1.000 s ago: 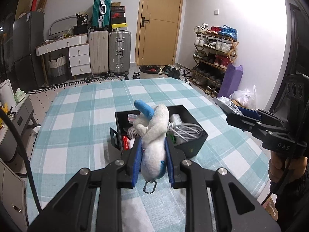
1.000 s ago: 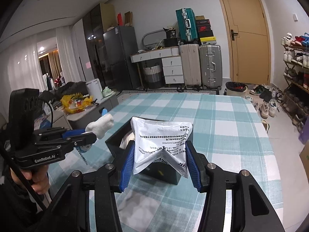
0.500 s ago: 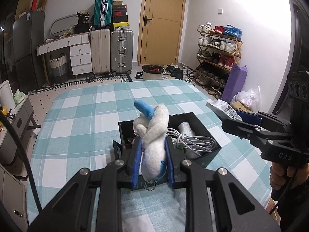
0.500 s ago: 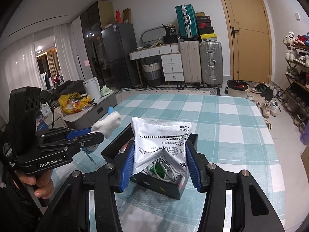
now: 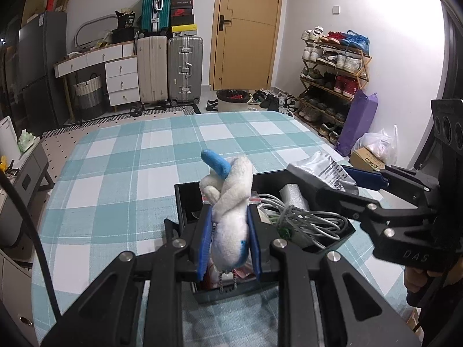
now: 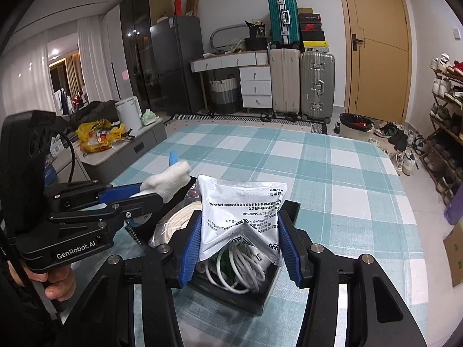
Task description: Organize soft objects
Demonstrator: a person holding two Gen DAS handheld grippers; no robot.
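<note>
My left gripper [image 5: 230, 238] is shut on a white plush toy [image 5: 231, 202] with a blue tip and a bead chain, held over the near left part of a black open box [image 5: 185, 199]. My right gripper [image 6: 240, 231] is shut on a silver-white printed pouch [image 6: 243, 205], held over the same box [image 6: 260, 297]. The box holds a coil of grey cable [image 5: 306, 219], a white roll [image 5: 292, 199] and small packets. The left gripper also shows in the right wrist view [image 6: 150, 193], the right gripper in the left wrist view [image 5: 327, 179], both close above the box.
The box sits on a teal-and-white checked tablecloth [image 5: 130, 167]. Beyond the table stand suitcases [image 5: 167, 69], white drawers [image 5: 121, 81], a wooden door [image 5: 246, 29] and a shoe rack [image 5: 332, 69]. A low grey cabinet [image 6: 124, 150] with bags stands to the left.
Both grippers have moved forward and down over the box, still holding the toy and the pouch. The box now lies closer under them and its contents show more.
</note>
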